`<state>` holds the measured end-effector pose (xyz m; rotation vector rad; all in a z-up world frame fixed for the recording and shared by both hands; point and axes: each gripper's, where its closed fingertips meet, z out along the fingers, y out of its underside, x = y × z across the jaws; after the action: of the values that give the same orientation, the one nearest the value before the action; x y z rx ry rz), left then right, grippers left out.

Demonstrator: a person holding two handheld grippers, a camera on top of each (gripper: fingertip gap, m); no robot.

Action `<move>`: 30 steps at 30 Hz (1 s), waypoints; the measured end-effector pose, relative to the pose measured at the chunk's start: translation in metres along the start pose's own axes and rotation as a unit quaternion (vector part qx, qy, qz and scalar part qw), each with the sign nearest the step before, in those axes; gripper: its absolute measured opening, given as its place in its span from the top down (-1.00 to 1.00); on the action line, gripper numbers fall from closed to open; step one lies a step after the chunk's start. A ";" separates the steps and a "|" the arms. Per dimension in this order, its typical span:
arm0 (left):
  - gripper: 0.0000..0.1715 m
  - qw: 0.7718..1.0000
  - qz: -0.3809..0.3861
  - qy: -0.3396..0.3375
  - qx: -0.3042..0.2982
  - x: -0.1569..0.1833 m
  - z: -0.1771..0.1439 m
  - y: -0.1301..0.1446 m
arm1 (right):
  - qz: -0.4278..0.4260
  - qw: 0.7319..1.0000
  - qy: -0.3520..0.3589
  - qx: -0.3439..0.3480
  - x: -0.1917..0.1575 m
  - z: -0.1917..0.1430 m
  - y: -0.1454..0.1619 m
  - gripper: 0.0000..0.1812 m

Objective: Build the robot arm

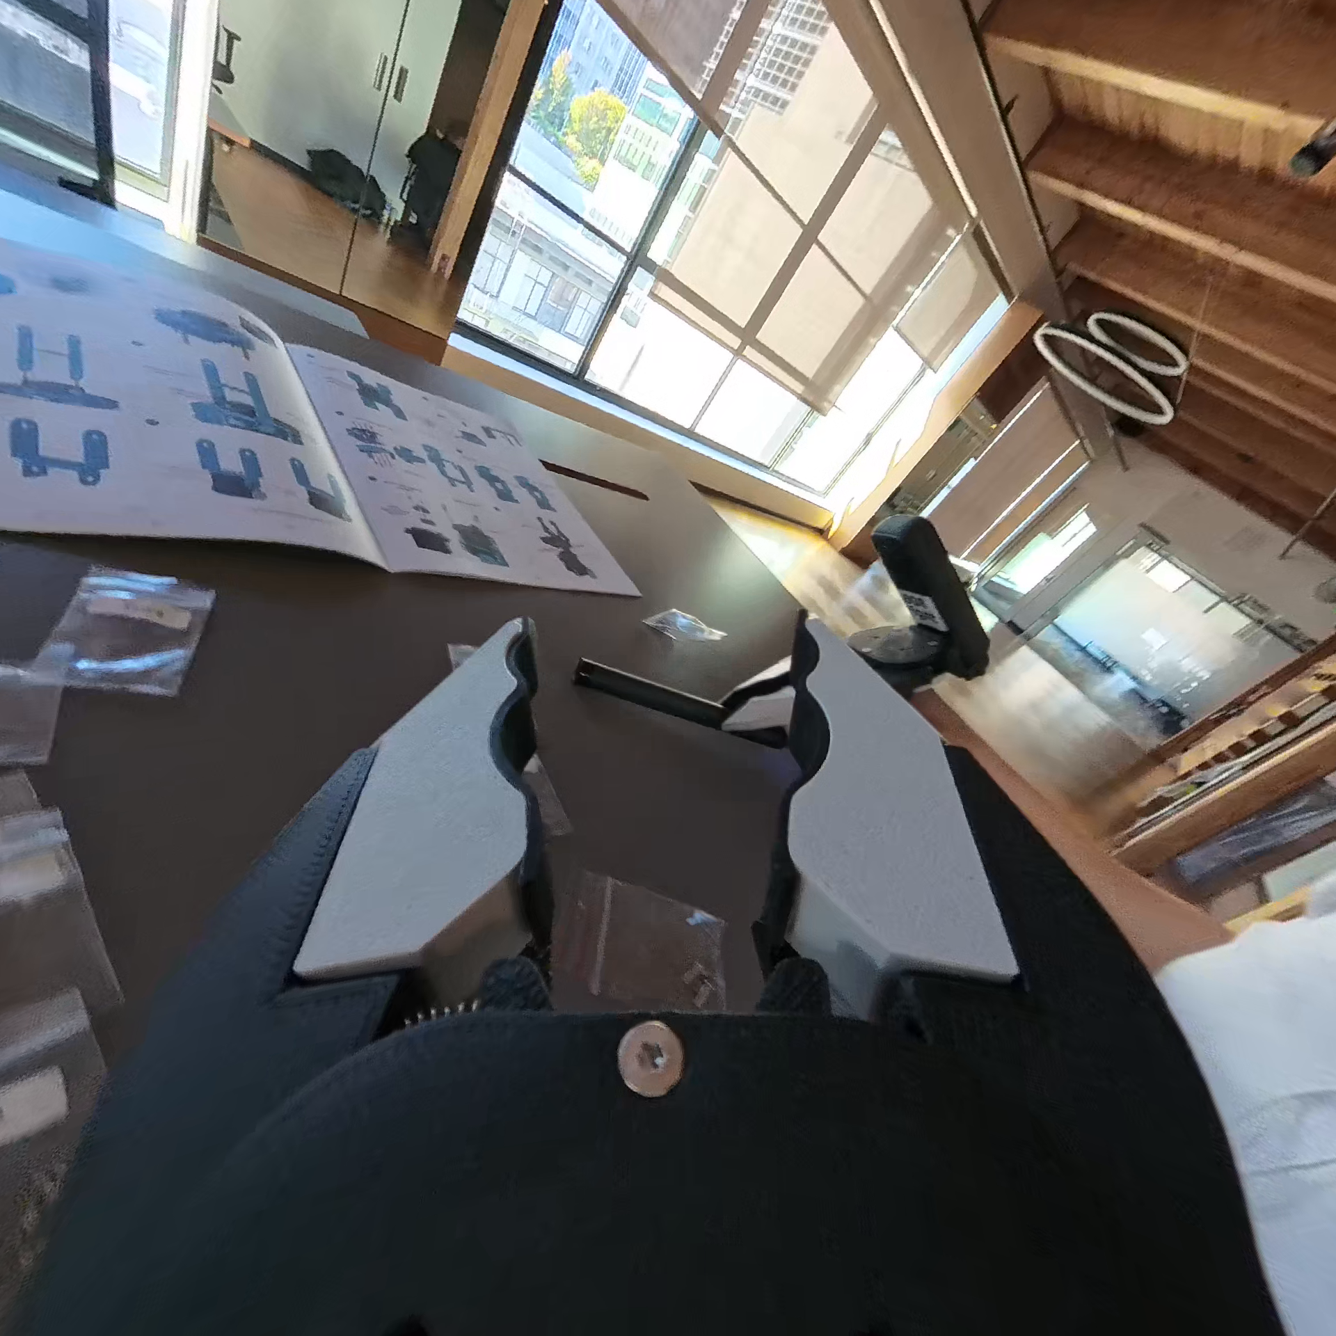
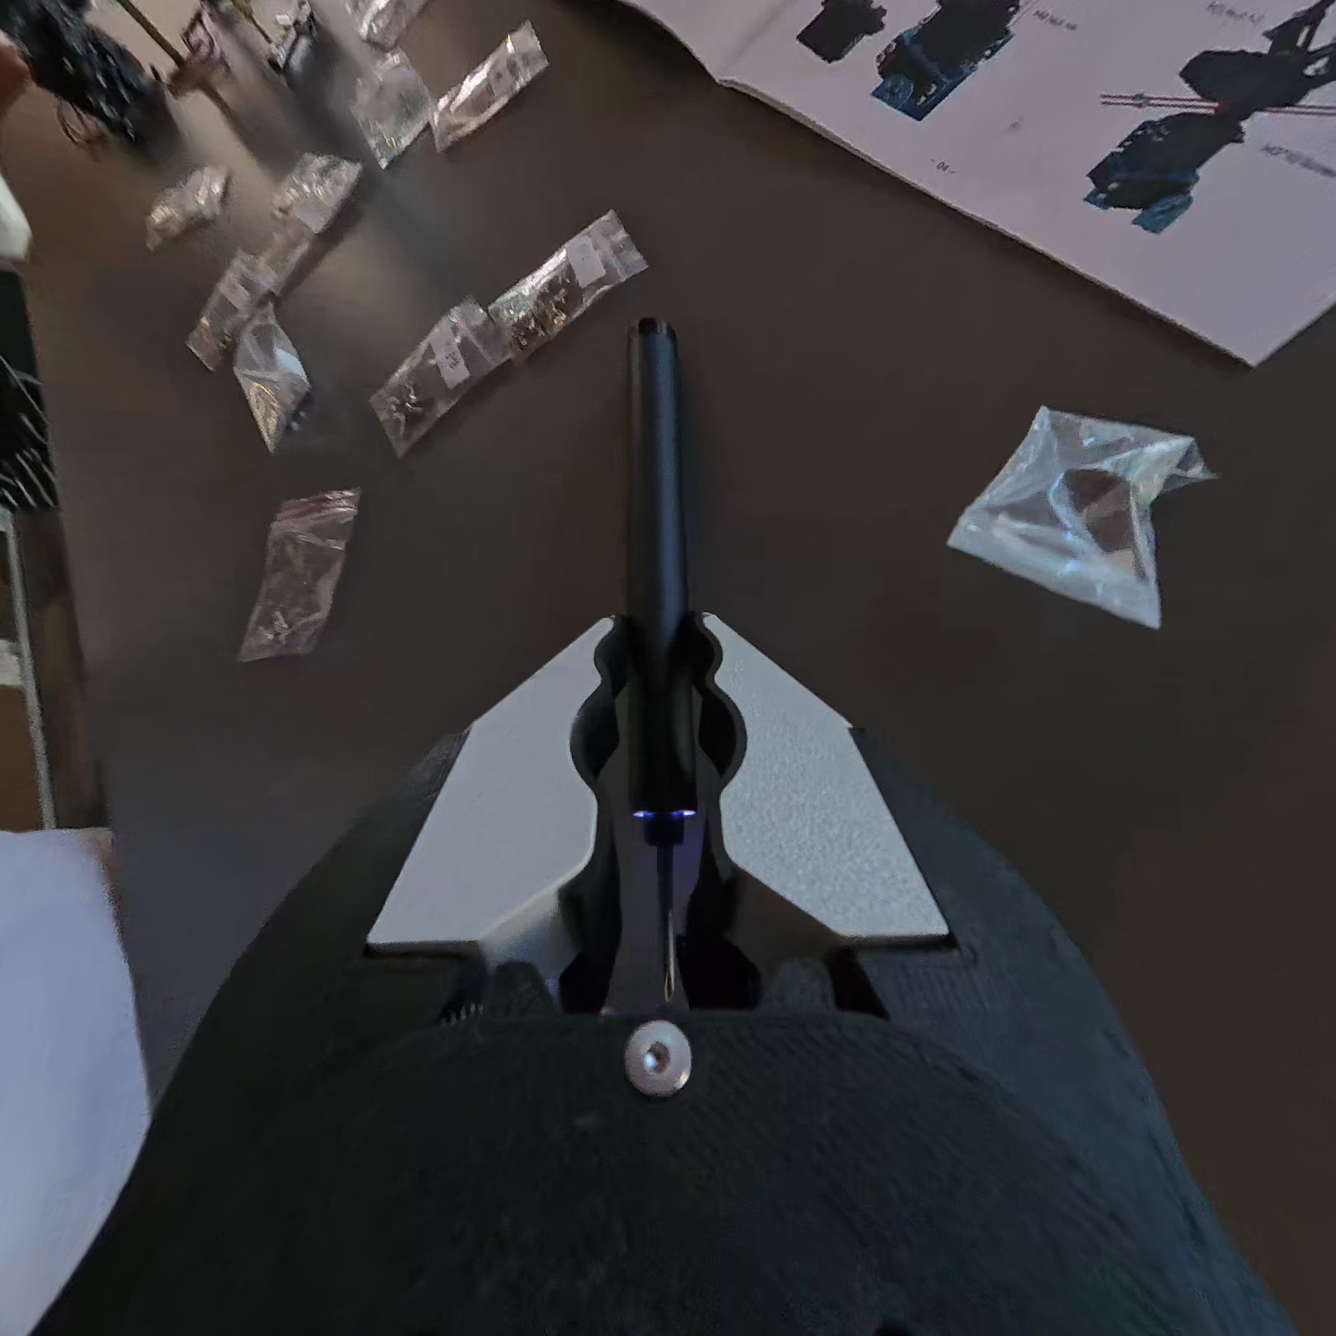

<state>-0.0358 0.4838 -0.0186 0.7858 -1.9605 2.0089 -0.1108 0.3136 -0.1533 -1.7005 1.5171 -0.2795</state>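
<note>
I am working over a dark brown matte tabletop (image 2: 831,405) in a bright room with tall windows (image 1: 723,238) and a timber-beamed ceiling.

Nearest to me, my right gripper (image 2: 656,629) is clenched on a slim black pen-shaped electric screwdriver (image 2: 654,506). Its body sits in the scalloped notches of the pads, so it lies straight along the fingers. The thin metal bit and a small blue light point back toward the camera, and the blunt end sticks out forward over the table. I judge the notches keep the round barrel from rolling.

My left gripper (image 1: 661,651) hangs released, jaws wide apart, gripping nothing. Below it, between the fingers, lies a small clear plastic zip bag holding a few screws (image 1: 643,940), flat on the table. Just beyond its fingertips, in the left wrist view, the right gripper's pale fingers (image 1: 759,705) show with the screwdriver jutting left.

To the right of the screwdriver lies a crumpled, empty-looking clear bag (image 2: 1077,513). To the left and farther off, many small clear bags of metal hardware (image 2: 441,376) are spread apart from each other, presumably so each can be told from its neighbours.

Farthest on the table, an open white instruction booklet with blue and black assembly drawings (image 1: 303,426) lies flat, both pages readable from my side. Past the table's right edge a black chair armrest (image 1: 932,593) stands over the wooden floor.
</note>
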 end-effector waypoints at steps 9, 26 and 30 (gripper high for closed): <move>0.22 0.996 0.070 0.003 0.063 -0.048 0.103 -0.061 | -0.083 0.994 -0.028 -0.071 0.012 0.011 -0.006 0.82; 0.32 0.994 0.083 -0.049 0.047 -0.084 0.123 -0.049 | -0.145 0.989 -0.003 -0.044 0.018 0.006 -0.001 0.81; 0.32 0.996 0.066 -0.040 0.035 -0.085 0.126 -0.041 | -0.130 0.991 -0.001 -0.046 0.020 0.003 -0.001 0.80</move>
<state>0.0831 0.3810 -0.0322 0.7818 -2.0448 2.1649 -0.1034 0.2966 -0.1619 -1.9728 1.3239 -0.3479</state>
